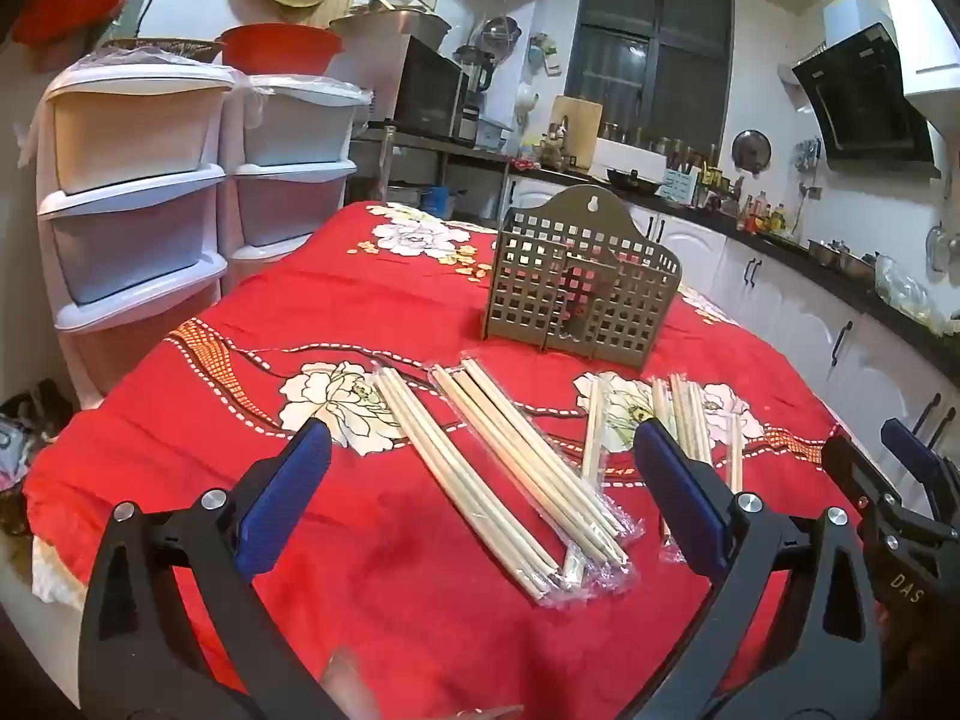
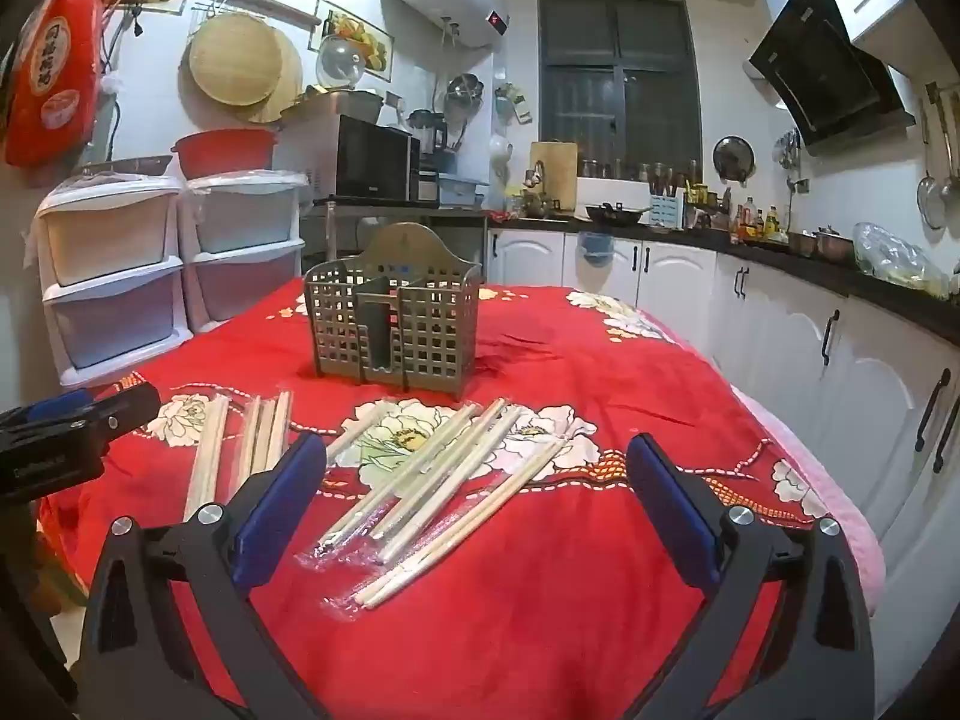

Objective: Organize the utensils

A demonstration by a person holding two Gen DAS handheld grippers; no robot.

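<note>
Your left gripper [image 1: 480, 474] stands wide, nothing between its blue pads [image 1: 282, 498]. Wrapped chopsticks [image 1: 498, 474] lie on the red floral cloth [image 1: 360, 312] directly ahead of it, between the fingers in view, splayed in two bundles. A few more pairs [image 1: 690, 420] lie just past your right-hand finger.

Your right gripper [image 2: 477, 492] is also spread wide and holds nothing. Loose and wrapped chopsticks [image 2: 444, 480] fan out on the cloth just ahead, between its fingers; others [image 2: 264, 432] sit off to its left, near your other tool.

The perforated holder [image 2: 390, 324] stands upright beyond the chopsticks, well apart from both claws, its compartments holding no chopsticks.
</note>
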